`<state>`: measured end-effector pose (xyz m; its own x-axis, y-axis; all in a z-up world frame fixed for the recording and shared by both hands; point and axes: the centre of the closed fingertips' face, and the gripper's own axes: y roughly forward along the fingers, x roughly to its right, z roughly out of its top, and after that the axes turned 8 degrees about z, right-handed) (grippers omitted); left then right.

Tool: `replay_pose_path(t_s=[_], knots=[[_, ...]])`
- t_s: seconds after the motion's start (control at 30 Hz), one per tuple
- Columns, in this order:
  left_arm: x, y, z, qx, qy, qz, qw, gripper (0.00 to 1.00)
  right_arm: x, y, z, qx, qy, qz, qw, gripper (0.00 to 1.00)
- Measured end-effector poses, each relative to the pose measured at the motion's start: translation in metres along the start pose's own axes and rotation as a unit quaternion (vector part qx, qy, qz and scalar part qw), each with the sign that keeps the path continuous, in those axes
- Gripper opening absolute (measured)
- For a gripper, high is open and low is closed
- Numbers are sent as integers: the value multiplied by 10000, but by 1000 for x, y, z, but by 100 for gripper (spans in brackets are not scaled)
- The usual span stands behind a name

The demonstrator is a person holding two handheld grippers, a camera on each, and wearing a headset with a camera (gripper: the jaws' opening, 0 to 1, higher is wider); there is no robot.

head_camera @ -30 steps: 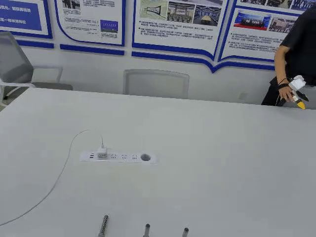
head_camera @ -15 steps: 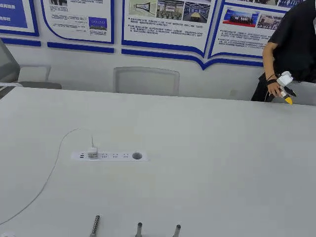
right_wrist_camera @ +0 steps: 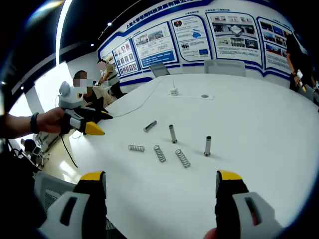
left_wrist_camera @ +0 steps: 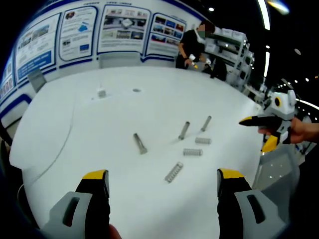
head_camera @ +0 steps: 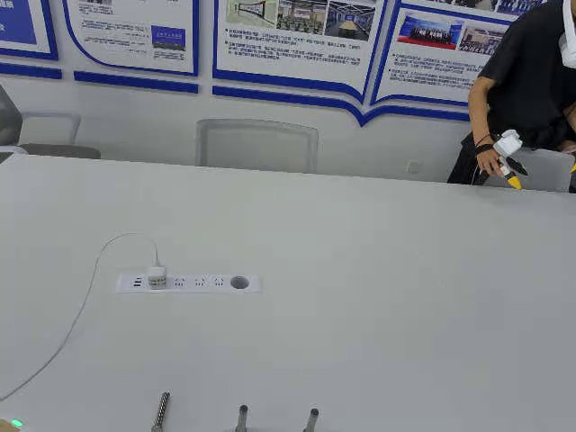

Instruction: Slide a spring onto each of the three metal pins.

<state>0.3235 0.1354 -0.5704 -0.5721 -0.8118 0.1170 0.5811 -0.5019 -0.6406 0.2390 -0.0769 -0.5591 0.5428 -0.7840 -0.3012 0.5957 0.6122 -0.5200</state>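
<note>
Only the headset view has shifted; left gripper [left_wrist_camera: 162,175] and right gripper [right_wrist_camera: 159,177] fingers [right_wrist_camera: 92,181] gape empty, springs [right_wrist_camera: 159,153] and pins [right_wrist_camera: 172,134] ahead.

My left gripper [left_wrist_camera: 162,175] has yellow jaw tips on grey bodies with black sides, and my right gripper [right_wrist_camera: 157,175] is coloured the same. The table [head_camera: 378,270] is plain white with no pattern. In the middle of the right gripper view, the three metal pins [right_wrist_camera: 172,133] are dull silver-grey. The three springs [right_wrist_camera: 159,153] just below them are a lighter silver, striped by their coils. At centre left of the head view, the power strip [head_camera: 193,284], its charger [head_camera: 157,275] and the cable [head_camera: 76,315] are all white. Along the top, the wall posters [head_camera: 288,40] are white with blue borders. The chair [head_camera: 256,144] is pale grey. At upper right, a person [head_camera: 531,72] wears black.
</note>
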Motion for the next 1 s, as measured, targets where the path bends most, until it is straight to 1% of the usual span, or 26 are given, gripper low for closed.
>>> replay_pose_path(t_s=[0.17,0.33,0.43,0.5,0.7,0.8,1.0], knots=[[-5,6,4,-10,-9,15,10000,90,0,0,1,0,12,11,10000,92],[-9,16,6,-43,76,-6,10000,89,2,0,1,1,41,7,10000,92],[-11,24,7,-66,37,5,10000,89,1,0,0,-17,40,22,10000,92],[-12,31,8,-60,-41,-1,10000,89,1,0,1,-12,45,30,10000,92],[-11,49,7,-153,-52,-71,9998,87,3,-1,-1,-32,81,6,10000,92],[-10,58,7,-207,-140,-119,9996,86,3,-2,0,-18,103,-4,9999,91],[-17,75,13,-215,-293,-109,9993,80,2,-1,2,-12,98,28,9999,91]])
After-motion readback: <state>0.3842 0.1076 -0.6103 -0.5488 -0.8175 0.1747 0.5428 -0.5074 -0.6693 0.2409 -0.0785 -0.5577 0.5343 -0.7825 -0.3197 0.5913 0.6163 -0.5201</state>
